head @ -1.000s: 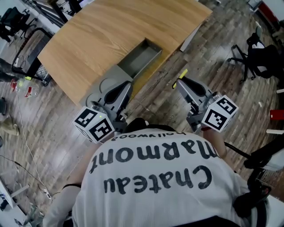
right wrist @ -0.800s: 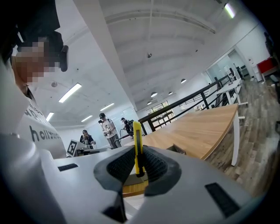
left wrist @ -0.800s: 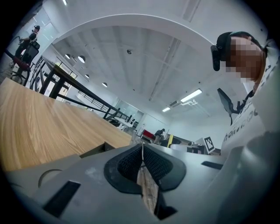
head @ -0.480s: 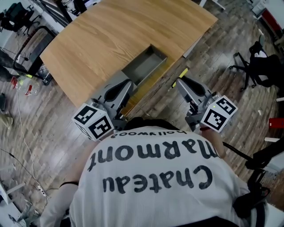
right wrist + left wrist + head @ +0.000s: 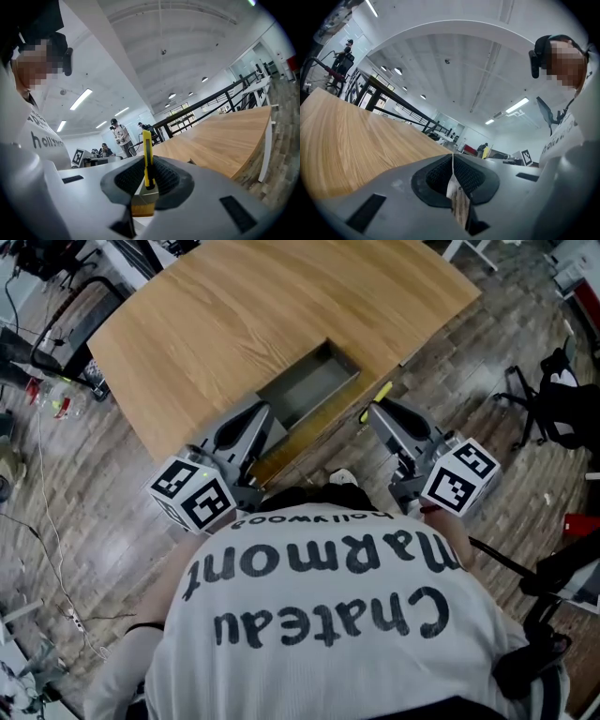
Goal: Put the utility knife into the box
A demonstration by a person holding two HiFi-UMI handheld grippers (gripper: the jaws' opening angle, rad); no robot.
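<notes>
Your right tool [image 5: 372,410] is clamped on the slim yellow plastic utility knife [image 5: 379,397]. In the right gripper view, the black ribbed pads [image 5: 165,177] press on both flat sides of the knife [image 5: 147,150]. Its long axis stands upright, crosswise to the direction the tool [image 5: 147,165] points. Most of the yellow body sticks up above the jaws, and its dark lower end sits down between the pads.

From the head view, the knife juts from the tool tip up and to the right. It hangs over the dark wood-plank floor [image 5: 450,381], just beside the near edge of the light wood-grain tabletop [image 5: 234,315]. It is outside the box.

The grey rectangular open-top box [image 5: 309,385] is shallow with thin straight walls and looks like metal. It sits on the tabletop at that near edge, long axis diagonal, between your two tools. The knife is just to the right of the box's near right corner.

Your left tool [image 5: 262,410] has its jaws together and is gripping nothing. In the left gripper view, its meshed black pads [image 5: 438,173] meet along one thin seam, with the smooth tabletop [image 5: 347,140] running away beyond them. Its tip [image 5: 452,159] sits at the tabletop edge, just left of the box.
</notes>
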